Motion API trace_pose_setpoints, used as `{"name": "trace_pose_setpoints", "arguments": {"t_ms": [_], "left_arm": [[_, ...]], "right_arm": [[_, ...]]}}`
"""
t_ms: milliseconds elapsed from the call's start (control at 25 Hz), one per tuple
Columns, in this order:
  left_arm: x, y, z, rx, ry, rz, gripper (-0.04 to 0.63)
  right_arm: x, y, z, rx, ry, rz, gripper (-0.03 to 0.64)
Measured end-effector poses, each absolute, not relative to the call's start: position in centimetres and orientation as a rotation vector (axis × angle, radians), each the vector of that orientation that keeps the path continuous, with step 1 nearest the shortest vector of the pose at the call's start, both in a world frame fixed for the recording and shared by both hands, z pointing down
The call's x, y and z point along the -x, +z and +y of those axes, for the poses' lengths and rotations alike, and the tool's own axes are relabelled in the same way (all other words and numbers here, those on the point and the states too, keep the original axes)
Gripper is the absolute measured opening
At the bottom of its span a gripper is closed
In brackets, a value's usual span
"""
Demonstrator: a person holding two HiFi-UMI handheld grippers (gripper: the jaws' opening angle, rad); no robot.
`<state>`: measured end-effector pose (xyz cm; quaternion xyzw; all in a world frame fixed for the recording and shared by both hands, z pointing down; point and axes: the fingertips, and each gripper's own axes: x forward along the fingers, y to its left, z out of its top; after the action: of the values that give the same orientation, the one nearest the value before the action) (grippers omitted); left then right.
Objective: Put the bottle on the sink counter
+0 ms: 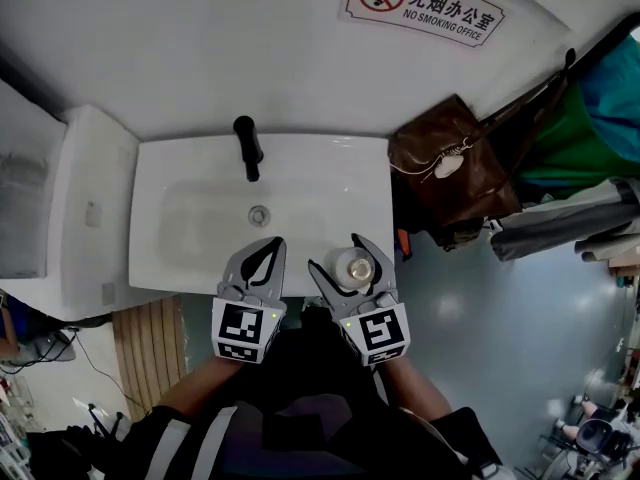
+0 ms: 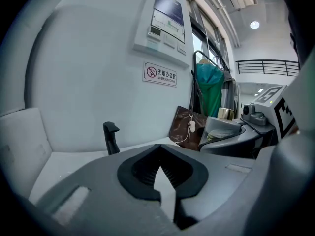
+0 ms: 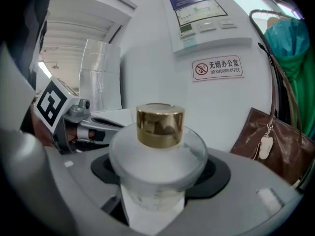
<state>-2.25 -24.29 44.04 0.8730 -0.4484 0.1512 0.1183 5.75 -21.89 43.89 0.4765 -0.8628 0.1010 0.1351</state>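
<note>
We count two tools, the left tool (image 1: 268, 246) and the right tool (image 1: 335, 251). We count one bottle (image 3: 158, 156) with one gold cap (image 3: 160, 124), one sink (image 1: 180, 218), one black faucet (image 1: 247, 148), one drain (image 1: 259, 214), one no-smoking sign (image 1: 425, 6), one wall control panel (image 2: 165, 21) and one brown bag (image 1: 450, 163).

The bottle (image 3: 156, 161) looks like frosted, matt glass under a mirror-bright gold metallic cap (image 3: 160, 125). The sink (image 1: 330, 183) is glossy white ceramic, its faucet (image 1: 247, 148) matt black. The brown bag (image 1: 455, 163) has a leathery sheen.
</note>
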Motion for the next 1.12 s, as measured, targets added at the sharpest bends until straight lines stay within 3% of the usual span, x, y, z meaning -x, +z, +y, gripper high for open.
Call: {"name": "trace_pose_setpoints", "arguments": {"t_ms": [1120], "left_arm": [[-4.7, 51.9, -37.1, -2.447, 0.603, -1.365, -0.002]], "right_arm": [[-12.7, 50.4, -36.9, -1.370, 0.260, -2.425, 0.344]]}}
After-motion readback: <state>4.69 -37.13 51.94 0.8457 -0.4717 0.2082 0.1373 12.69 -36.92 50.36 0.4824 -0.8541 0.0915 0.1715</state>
